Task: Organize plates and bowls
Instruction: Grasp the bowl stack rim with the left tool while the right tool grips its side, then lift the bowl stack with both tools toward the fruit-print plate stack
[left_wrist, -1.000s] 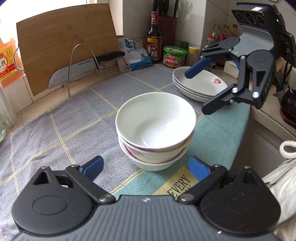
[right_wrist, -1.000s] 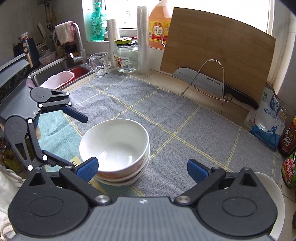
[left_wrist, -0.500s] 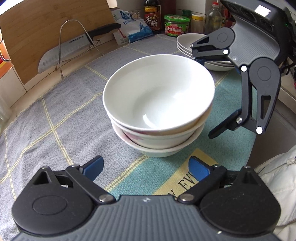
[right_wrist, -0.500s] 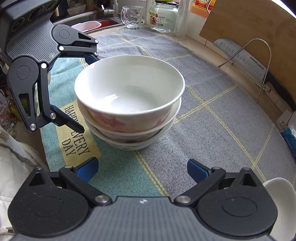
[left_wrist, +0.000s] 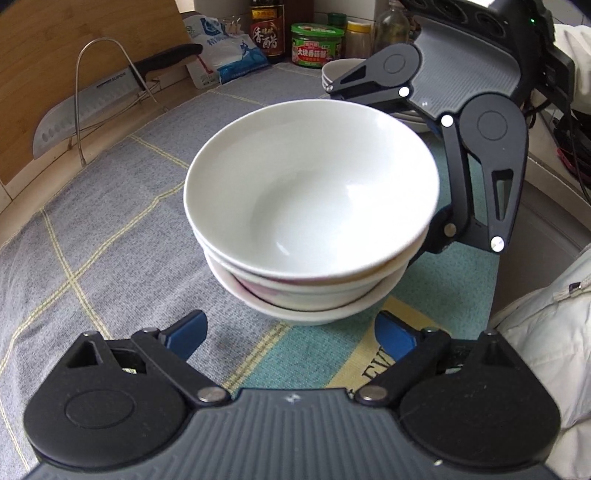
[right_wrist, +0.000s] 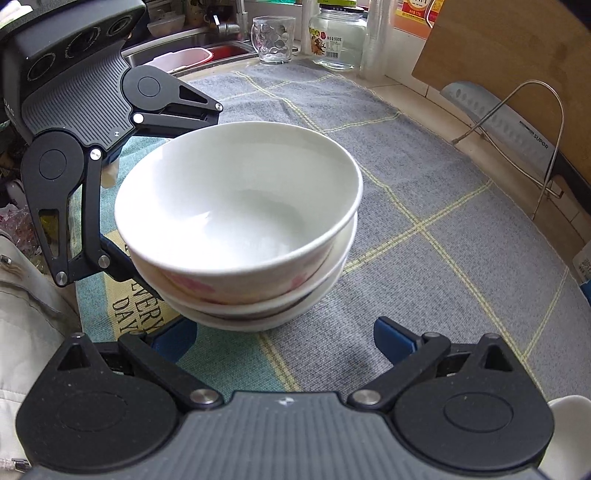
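Bowls (left_wrist: 310, 206): three nested, stack standing on the checked cloth (left_wrist: 122, 206), mid-frame in both wrist views.
Left gripper (left_wrist: 291, 328): at 6 o'clock of the stack; jaws wide, just been closing, blue fingertips (left_wrist: 186, 332) flank the lowest bowl's base, contact not clear.
Right gripper (right_wrist: 284, 336): at 6 o'clock in its own view; jaws wide, pads beside the base, gripping nothing visible.
Plates (left_wrist: 332, 74): a stack at 1 o'clock behind the right gripper; count unclear.
Knife (left_wrist: 110, 96): one, at 10 o'clock.
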